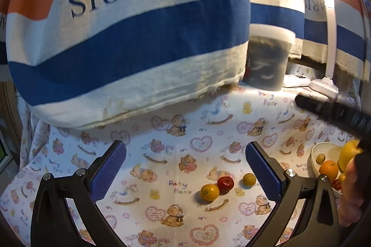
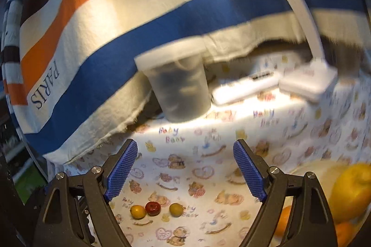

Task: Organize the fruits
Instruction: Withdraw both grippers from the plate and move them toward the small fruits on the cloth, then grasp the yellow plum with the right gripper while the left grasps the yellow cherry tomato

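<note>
Three small fruits lie in a row on the bear-print cloth: a yellow-orange one (image 1: 209,192) (image 2: 138,211), a red one (image 1: 225,184) (image 2: 153,208) and a yellow-green one (image 1: 249,180) (image 2: 176,209). A cream bowl (image 1: 313,154) (image 2: 310,165) at the right holds a lemon (image 1: 349,150) (image 2: 350,189), an orange (image 1: 328,169) (image 2: 284,221) and smaller fruits. My left gripper (image 1: 185,146) is open and empty above the cloth, with the row just inside its right finger. My right gripper (image 2: 186,145) is open and empty too. The row lies low between its fingers, nearer the left one.
A striped PARIS towel (image 1: 139,38) (image 2: 104,38) drapes over something bulky at the back. Beside it stands a lidded translucent tub (image 1: 269,56) (image 2: 178,84). A white lamp base (image 1: 324,85) (image 2: 308,80) and a flat white device (image 2: 245,84) sit behind. A black bar (image 1: 336,111) and a hand (image 1: 352,191) enter from the right.
</note>
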`<move>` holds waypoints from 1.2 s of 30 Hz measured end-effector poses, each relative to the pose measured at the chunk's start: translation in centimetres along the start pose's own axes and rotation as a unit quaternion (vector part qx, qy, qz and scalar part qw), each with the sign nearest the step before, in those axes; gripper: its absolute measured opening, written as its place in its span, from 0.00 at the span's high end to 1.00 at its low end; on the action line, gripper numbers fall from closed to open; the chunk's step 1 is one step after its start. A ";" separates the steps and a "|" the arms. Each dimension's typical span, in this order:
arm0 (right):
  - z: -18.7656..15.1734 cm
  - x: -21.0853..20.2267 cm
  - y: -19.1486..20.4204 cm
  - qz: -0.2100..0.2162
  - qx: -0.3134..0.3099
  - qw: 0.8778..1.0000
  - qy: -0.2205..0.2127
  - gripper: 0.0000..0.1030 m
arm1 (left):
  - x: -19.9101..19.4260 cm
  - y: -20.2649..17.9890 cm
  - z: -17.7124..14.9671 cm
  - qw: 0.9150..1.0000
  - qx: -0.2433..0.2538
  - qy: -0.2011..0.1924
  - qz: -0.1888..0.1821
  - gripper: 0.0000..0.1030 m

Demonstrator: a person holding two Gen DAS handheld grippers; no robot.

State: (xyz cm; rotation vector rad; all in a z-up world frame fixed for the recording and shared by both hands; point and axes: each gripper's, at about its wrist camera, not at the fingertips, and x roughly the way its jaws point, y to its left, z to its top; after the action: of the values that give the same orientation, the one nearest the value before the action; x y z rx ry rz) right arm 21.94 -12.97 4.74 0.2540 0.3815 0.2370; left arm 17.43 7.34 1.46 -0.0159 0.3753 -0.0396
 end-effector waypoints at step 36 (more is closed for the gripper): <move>-7.1 9.4 2.4 0.040 -0.079 0.967 0.240 0.81 | 2.6 2.2 -0.7 0.996 -0.035 0.074 0.019 0.15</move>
State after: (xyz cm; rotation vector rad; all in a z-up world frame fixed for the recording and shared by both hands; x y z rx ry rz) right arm 27.21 -6.76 -4.07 0.0510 0.8303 0.4092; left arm 19.67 9.40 -0.14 -0.0758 0.5247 0.0103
